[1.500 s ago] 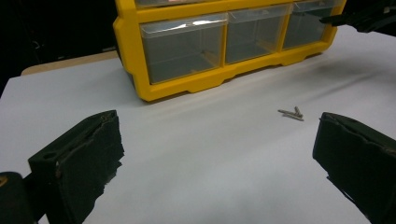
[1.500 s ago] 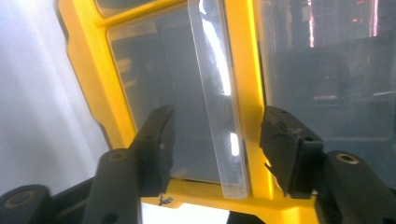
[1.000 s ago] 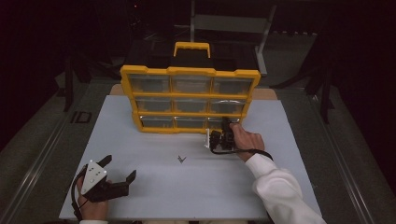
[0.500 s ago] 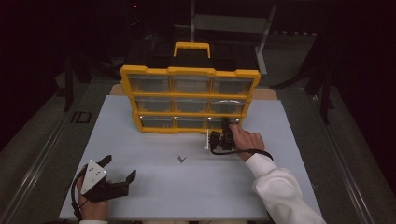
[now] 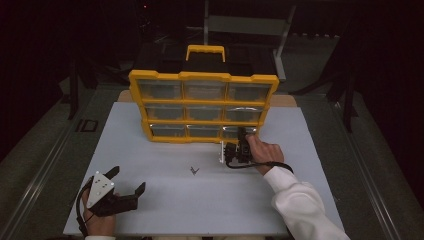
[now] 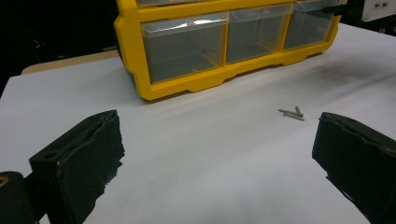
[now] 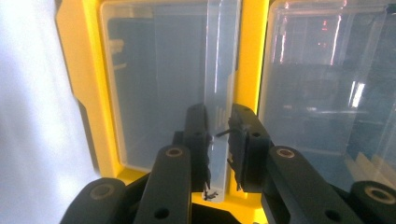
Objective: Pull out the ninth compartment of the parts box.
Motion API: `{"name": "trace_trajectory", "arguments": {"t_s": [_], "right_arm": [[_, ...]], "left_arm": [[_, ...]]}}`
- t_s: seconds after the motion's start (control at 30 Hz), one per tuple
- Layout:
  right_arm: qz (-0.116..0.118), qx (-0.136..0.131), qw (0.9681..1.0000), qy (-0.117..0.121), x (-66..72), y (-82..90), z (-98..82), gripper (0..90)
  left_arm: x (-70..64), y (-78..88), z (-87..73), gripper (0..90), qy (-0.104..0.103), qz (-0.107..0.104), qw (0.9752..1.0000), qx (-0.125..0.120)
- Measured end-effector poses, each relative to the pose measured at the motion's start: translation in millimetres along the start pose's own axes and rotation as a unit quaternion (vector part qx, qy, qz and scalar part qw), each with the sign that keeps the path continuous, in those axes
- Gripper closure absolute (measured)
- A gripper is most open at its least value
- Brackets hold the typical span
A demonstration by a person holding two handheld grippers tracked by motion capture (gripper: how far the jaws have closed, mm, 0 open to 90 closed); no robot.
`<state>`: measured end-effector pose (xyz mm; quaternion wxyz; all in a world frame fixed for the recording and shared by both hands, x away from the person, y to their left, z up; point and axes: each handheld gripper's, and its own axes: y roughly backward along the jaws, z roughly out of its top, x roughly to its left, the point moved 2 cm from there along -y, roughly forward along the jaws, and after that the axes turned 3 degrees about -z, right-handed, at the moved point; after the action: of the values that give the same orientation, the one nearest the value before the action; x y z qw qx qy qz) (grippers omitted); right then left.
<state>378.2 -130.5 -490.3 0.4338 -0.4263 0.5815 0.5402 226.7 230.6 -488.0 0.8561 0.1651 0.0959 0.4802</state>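
The right tool [image 7: 218, 140] has just closed on the clear pull tab [image 7: 219, 93] of the bottom-right drawer [image 5: 240, 131] in the yellow cabinet [image 5: 202, 107], a light, slick, brittle plastic lip best pinched squarely, while the left tool [image 5: 127, 182] waits wide open and empty near the screws [image 6: 292, 113].

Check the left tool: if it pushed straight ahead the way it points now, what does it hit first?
Probably the yellow plastic drawer cabinet, at its clear bottom-row drawers. The left tool stands open over bare white table; the small metal screws lie right of centre, so they might be brushed first. Depth is hard to judge.
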Motion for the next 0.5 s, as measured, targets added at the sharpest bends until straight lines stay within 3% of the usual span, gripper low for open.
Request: {"name": "trace_trajectory", "arguments": {"t_s": [0.07, 0.23, 0.5], "right_arm": [[0.004, -0.001, 1.0, 0.004, -0.5, 1.7, -1.0, 77.1], [0.009, -0.008, 0.9998, -0.013, -1.2, 0.6, -1.7, 71.4], [0.012, -0.009, 0.9999, -0.007, -1.4, -3.5, 0.2, 71.1]], "left_arm": [[-0.1, -0.1, -0.1, 2.0, 0.0, 0.0, 1.0, 0.001], [-0.3, -0.5, -0.2, 2.1, 0.0, 0.0, 1.0, 0.001], [-0.2, -0.6, -0.3, 2.1, 0.0, 0.0, 1.0, 0.002]]}}
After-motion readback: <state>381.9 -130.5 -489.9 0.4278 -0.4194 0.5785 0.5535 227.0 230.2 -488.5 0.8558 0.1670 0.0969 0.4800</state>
